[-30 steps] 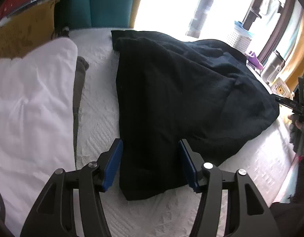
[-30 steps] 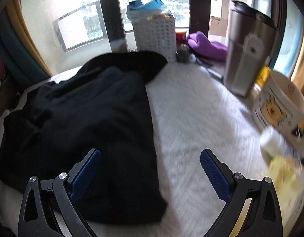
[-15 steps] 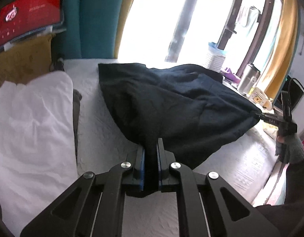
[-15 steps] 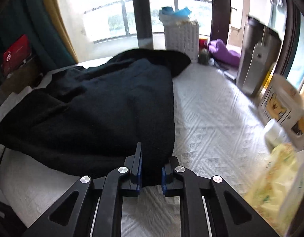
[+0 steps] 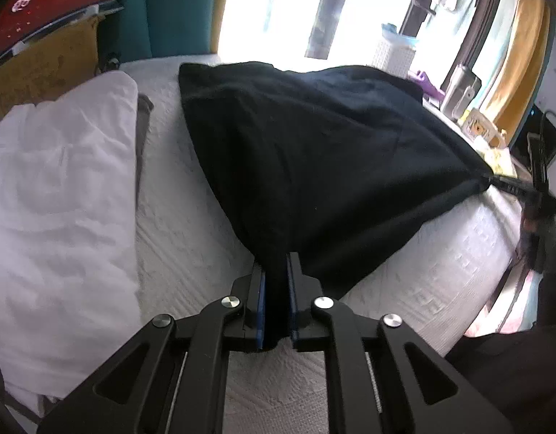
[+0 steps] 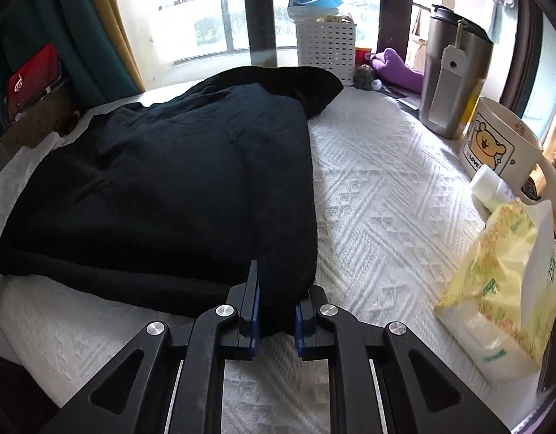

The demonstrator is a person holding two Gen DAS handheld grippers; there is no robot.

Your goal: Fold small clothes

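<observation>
A white slotted basket [image 6: 325, 50] at upper centre of the right wrist view holds blue items and pale packets that poke over its rim; what they are is hard to tell. At right stands a grey steel tumbler [image 6: 453, 86] with its lid on, and lower a white mug [image 6: 502, 144] printed with a yellow bear and the partly readable word "LOVE". A yellow patterned packet [image 6: 502, 271] at lower right carries green writing too small to read. A red panel [image 5: 50, 3] at upper left of the left wrist view bears white marks that are illegible.

The black garment [image 6: 176, 188] lies across the middle of the white textured bedcover [image 6: 379, 195]. The left gripper [image 5: 276, 302] pinches its near corner, and the right gripper [image 6: 276, 313] clamps another corner
</observation>
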